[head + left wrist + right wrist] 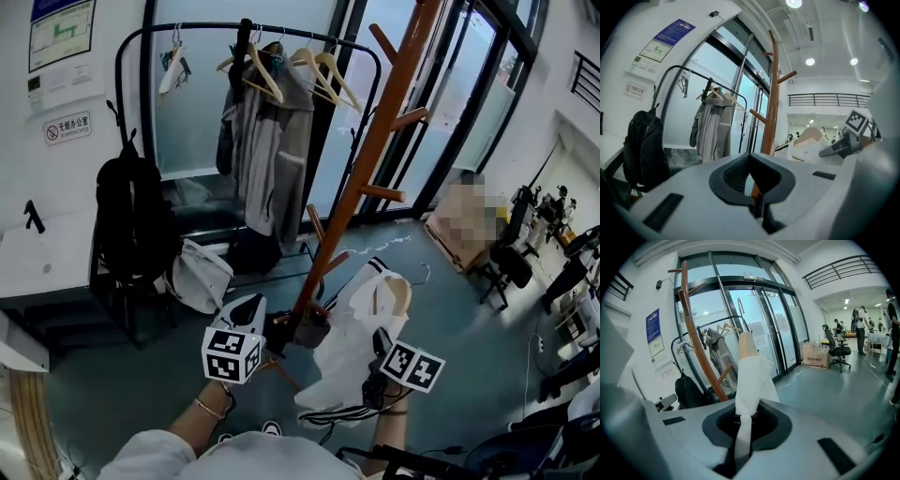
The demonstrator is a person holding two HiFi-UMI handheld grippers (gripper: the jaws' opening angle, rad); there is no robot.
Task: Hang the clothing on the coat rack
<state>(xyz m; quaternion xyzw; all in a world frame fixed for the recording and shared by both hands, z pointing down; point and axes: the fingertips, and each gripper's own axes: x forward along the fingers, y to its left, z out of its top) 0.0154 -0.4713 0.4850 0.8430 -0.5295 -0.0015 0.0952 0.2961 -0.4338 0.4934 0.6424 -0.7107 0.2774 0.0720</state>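
The orange-brown wooden coat rack [375, 141] rises slanting through the middle of the head view, with bare pegs along its pole. It also shows as the coat rack [771, 93] in the left gripper view and the coat rack [696, 343] in the right gripper view. A white garment [352, 337] with dark trim hangs on a wooden hanger [398, 298] just right of the pole's foot. My right gripper [378, 352] is shut on the white garment [752, 380], fabric pinched between its pads. My left gripper [281, 330] sits by the pole's base, jaws closed to a slit with nothing in them.
A black clothes rail [253, 33] at the back carries wooden hangers and grey coats [267, 141]. A black backpack [131, 216] and a white bag [202, 277] stand to its left. Glass doors lie behind; a cardboard box [459, 225] and an office chair [511, 262] stand at the right.
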